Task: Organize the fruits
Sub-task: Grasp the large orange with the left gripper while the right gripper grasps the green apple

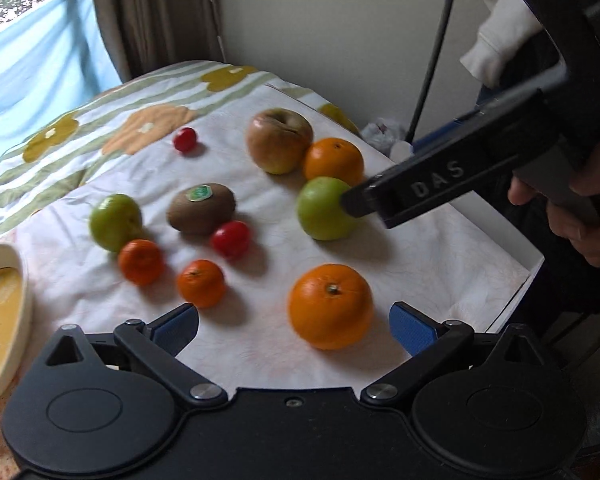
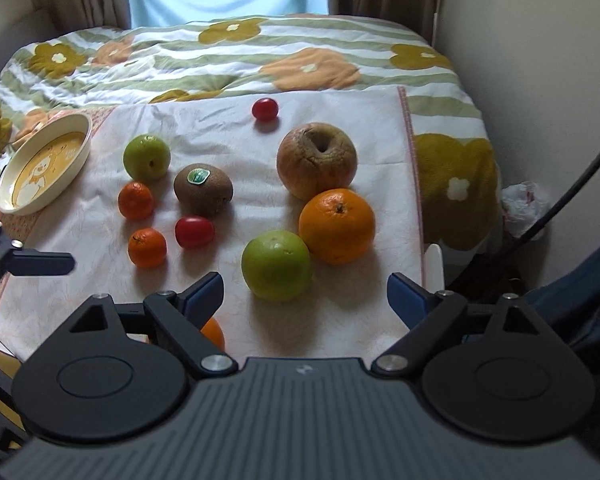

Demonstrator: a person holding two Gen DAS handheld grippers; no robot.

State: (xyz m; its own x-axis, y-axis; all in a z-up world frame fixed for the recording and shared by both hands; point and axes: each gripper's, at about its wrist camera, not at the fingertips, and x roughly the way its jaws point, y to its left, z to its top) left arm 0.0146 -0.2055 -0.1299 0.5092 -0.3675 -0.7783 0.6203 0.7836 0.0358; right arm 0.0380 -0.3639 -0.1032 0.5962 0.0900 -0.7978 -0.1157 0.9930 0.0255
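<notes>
Here both grippers' jaws gape wide: the right gripper (image 2: 305, 294) nears the green apple (image 2: 276, 265), the left gripper (image 1: 294, 322) the orange (image 1: 330, 306); either round fruit could roll off the soft bed (image 2: 228, 56).

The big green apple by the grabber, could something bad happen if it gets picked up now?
Maybe. The green apple touches an orange, which leans on the wrinkled brown apple, so lifting it might set them rolling. All sit near the cloth's right edge, so a nudged fruit could fall off. The dish is far across, past the kiwi and a tomato. The right gripper is open.
</notes>
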